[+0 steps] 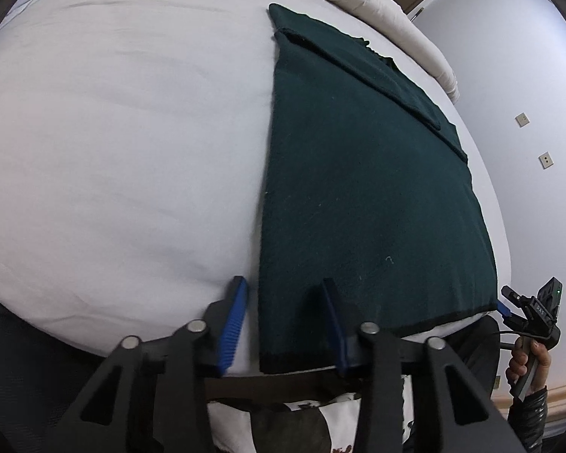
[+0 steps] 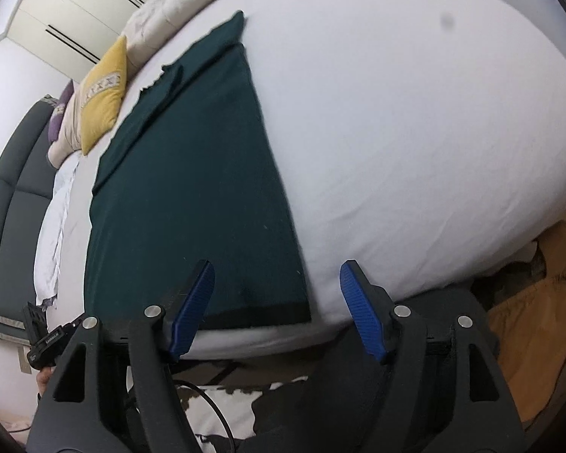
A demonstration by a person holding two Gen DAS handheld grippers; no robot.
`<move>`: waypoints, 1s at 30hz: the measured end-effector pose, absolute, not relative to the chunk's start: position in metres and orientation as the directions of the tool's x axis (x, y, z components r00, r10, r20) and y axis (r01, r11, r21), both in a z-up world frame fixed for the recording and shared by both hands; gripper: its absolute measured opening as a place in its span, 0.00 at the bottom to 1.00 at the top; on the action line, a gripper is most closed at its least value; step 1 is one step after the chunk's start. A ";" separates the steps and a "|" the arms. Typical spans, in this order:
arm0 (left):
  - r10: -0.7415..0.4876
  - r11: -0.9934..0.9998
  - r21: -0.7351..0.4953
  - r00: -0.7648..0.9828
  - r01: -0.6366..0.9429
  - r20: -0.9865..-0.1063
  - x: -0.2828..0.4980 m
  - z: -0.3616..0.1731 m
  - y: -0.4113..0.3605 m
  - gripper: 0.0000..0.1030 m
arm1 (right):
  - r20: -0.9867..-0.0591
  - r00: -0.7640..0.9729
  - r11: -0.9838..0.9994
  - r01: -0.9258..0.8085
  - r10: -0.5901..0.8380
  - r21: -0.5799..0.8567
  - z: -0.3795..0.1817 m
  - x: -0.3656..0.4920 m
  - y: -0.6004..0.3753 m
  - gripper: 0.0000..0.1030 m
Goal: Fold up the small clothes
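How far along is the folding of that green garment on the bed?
Partway, I'd say. Done: the dark green garment lies flat on the white bed, its sleeve already folded in. In hand: the left tool and right tool straddle its near hem corners, not yet pinching. Left: folding the hem up.

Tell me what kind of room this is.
Most likely a bedroom: a bed with a white sheet, a padded headboard, a yellow pillow, and wardrobe doors behind.
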State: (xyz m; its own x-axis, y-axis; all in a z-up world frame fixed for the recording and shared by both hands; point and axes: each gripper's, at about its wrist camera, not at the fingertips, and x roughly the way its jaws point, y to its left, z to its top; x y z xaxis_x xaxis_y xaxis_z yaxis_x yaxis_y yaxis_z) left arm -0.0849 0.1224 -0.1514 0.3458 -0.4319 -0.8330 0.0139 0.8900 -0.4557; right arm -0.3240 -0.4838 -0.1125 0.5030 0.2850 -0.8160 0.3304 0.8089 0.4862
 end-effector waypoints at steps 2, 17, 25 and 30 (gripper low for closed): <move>-0.436 0.889 -0.458 0.341 0.018 -0.833 -0.085 -0.151 0.123 0.38 | -0.814 0.497 0.793 0.343 0.302 0.503 -0.116 -0.325 -0.486 0.66; -0.447 0.887 -0.459 0.312 0.037 -0.838 -0.086 -0.156 0.123 0.07 | -0.822 0.465 0.793 0.336 0.331 0.509 -0.121 -0.321 -0.483 0.11; -0.483 0.862 -0.506 0.330 0.018 -0.811 -0.089 -0.154 0.133 0.06 | -0.817 0.473 0.801 0.318 0.331 0.508 -0.117 -0.321 -0.481 0.06; -0.523 0.830 -0.558 0.352 0.004 -0.776 -0.089 -0.147 0.142 0.06 | -0.800 0.490 0.792 0.305 0.345 0.529 -0.112 -0.323 -0.487 0.06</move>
State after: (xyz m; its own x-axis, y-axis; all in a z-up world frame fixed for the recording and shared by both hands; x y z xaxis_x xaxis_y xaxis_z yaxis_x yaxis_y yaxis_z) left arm -0.0894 0.1416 -0.1466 0.3516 -0.5231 -0.7764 0.0040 0.8302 -0.5575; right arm -0.3234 -0.4869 -0.1123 0.4904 0.3451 -0.8002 0.3052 0.7920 0.5287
